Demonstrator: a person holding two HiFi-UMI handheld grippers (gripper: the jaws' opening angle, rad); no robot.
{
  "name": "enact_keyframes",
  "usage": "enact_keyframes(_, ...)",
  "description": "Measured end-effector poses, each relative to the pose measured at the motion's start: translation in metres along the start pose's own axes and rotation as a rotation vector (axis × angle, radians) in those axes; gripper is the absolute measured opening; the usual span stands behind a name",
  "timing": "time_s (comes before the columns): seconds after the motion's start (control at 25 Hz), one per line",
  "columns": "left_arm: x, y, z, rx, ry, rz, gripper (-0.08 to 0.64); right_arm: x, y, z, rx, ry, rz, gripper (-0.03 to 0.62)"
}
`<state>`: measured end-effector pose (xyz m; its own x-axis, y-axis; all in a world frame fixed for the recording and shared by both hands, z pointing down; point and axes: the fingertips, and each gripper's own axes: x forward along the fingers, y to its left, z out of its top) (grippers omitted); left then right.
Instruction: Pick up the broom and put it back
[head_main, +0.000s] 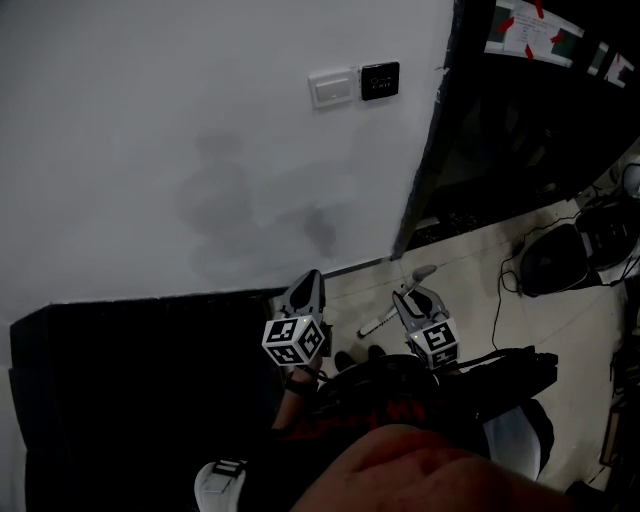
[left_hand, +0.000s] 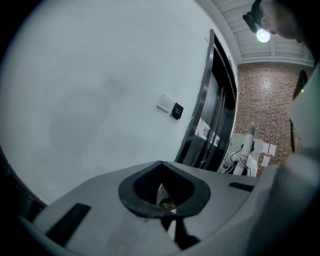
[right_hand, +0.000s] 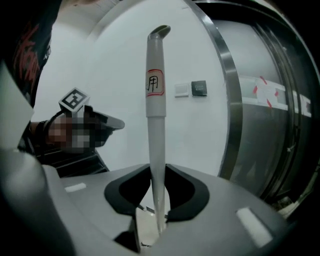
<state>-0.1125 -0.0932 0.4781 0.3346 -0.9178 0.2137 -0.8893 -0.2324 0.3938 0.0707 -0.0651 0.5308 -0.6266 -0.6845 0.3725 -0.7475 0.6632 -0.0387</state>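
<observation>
Your right gripper (right_hand: 156, 202) has its fingers clamped on the pale grey plastic broom handle (right_hand: 155, 115) — the grasp looks made. Your left gripper (left_hand: 162, 192) has its fingers together, empty. Still left, I judge — carrying the broom back to its place.

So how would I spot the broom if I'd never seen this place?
Find the big white wall with two switches on it. In front of it the right tongs are clamped on a pale stick that stands upright: the broom handle. Nothing else here is long and thin with a red-framed label near its slanted tip.
</observation>
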Motion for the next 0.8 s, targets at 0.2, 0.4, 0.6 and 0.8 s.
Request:
enact_keyframes(0.2,-0.012,-0.001,0.002,0.025,0.000,0.036,0.005,0.035,-0.016,-0.057,0.059,0.050,-0.034,0.089)
enact_keyframes(0.4,-0.033,0.013,-0.005,0.029,0.010,0.131,0.005,0.078,-0.019,-0.129,0.035,0.174,0.005,0.089)
enact_keyframes(0.6,-0.047,0.022,-0.013,0.076,0.046,0.212,0.005,0.122,-0.026,-0.196,0.043,0.286,0.027,0.089)
enact_keyframes(0.8,-0.053,0.022,-0.020,0.090,0.066,0.257,0.005,0.172,-0.046,-0.249,0.050,0.390,0.012,0.089)
